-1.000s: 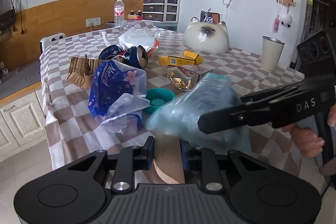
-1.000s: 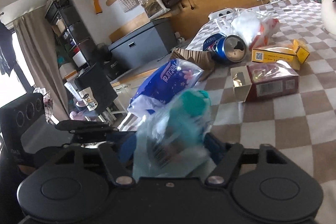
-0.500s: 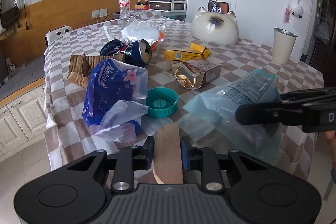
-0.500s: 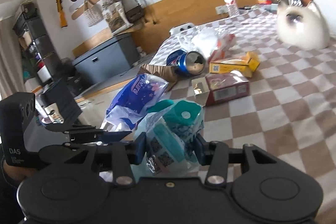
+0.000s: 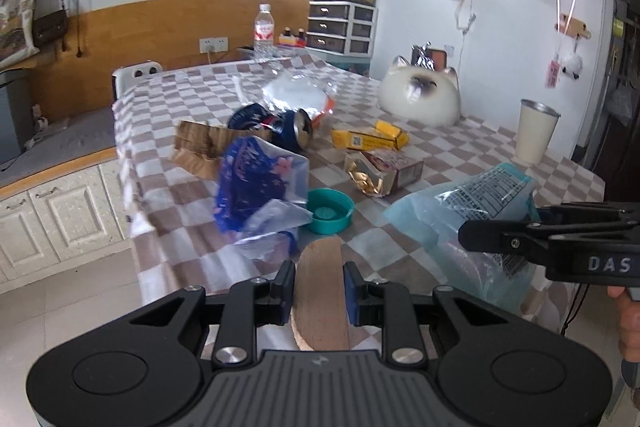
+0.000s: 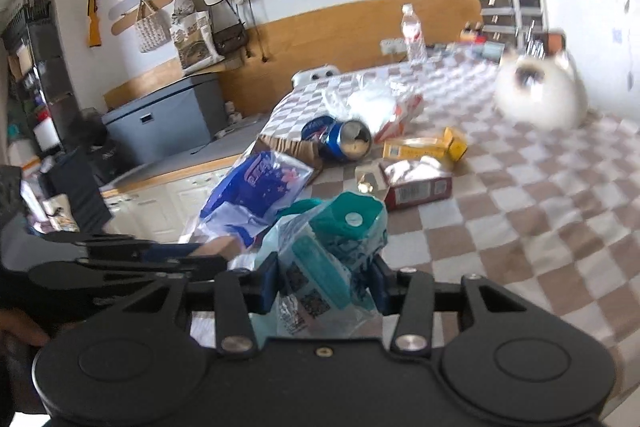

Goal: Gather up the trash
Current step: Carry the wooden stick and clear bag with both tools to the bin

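Observation:
My left gripper [image 5: 319, 285] is shut on a brown cardboard strip [image 5: 320, 291] at the table's near edge. My right gripper [image 6: 324, 285] is shut on a clear teal plastic wrapper [image 6: 320, 263], which also shows at the right of the left wrist view [image 5: 472, 223]. On the checked tablecloth lie a blue tissue wrapper [image 5: 256, 183], a teal lid [image 5: 330, 211], a blue can [image 5: 294, 133], a brown paper piece [image 5: 198, 147], a yellow box [image 5: 370, 139], a red box with gold foil [image 5: 386, 173] and a clear bag [image 5: 298, 95].
A cat-shaped ornament [image 5: 418, 97], a steel cup [image 5: 536, 131] and a water bottle [image 5: 263, 33] stand on the table [image 5: 460, 151]. White cabinets [image 5: 52, 211] and the floor lie to the left of the table.
My right gripper has drawn back with the teal wrapper toward the table's right front edge. The left gripper has stayed put with the cardboard strip.

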